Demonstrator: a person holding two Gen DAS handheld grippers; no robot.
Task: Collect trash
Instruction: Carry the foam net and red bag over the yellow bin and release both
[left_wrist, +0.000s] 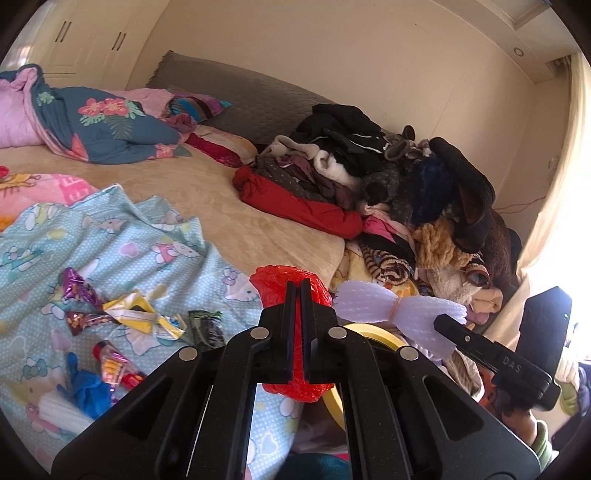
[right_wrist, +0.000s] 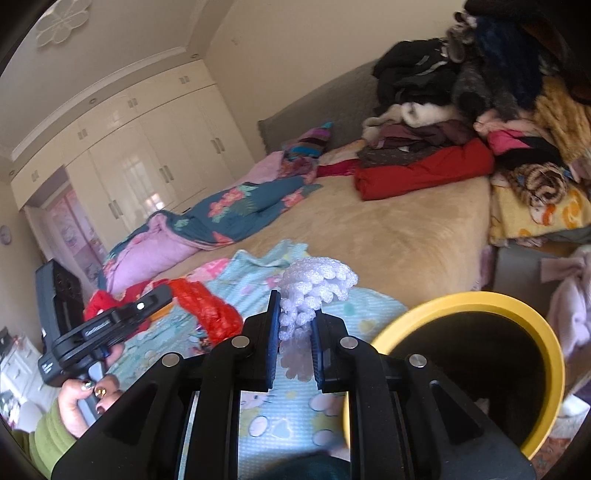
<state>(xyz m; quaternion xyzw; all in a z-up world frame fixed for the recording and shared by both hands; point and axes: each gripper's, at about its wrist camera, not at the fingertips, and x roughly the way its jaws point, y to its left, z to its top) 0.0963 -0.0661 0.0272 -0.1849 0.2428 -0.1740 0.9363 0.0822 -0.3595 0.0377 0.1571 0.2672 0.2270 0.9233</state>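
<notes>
Left gripper (left_wrist: 299, 291) clamped tight on a red plastic bag (left_wrist: 273, 288), above the bed (left_wrist: 207, 192). Right gripper (right_wrist: 295, 314) pinches white foam netting (right_wrist: 314, 288) beside the yellow-rimmed bin (right_wrist: 554, 354). Candy wrappers (left_wrist: 129, 314) lie on the blue sheet (left_wrist: 129, 236).

A crumpled red plastic bag (left_wrist: 291, 291) was pinched between the closed fingers of the left gripper (left_wrist: 299, 291), bulging out above and below them. A piece of white foam netting (right_wrist: 314, 291), cinched at its middle by a rubber band so both ends flared, was clamped in the right gripper (right_wrist: 295, 325). Just beside it stood a bin with a yellow rim (right_wrist: 469, 299) and dark inside. Shiny candy wrappers (left_wrist: 122, 317) and a blue scrap (left_wrist: 86, 387) lay scattered on the light blue cartoon-print sheet (left_wrist: 140, 236).
</notes>
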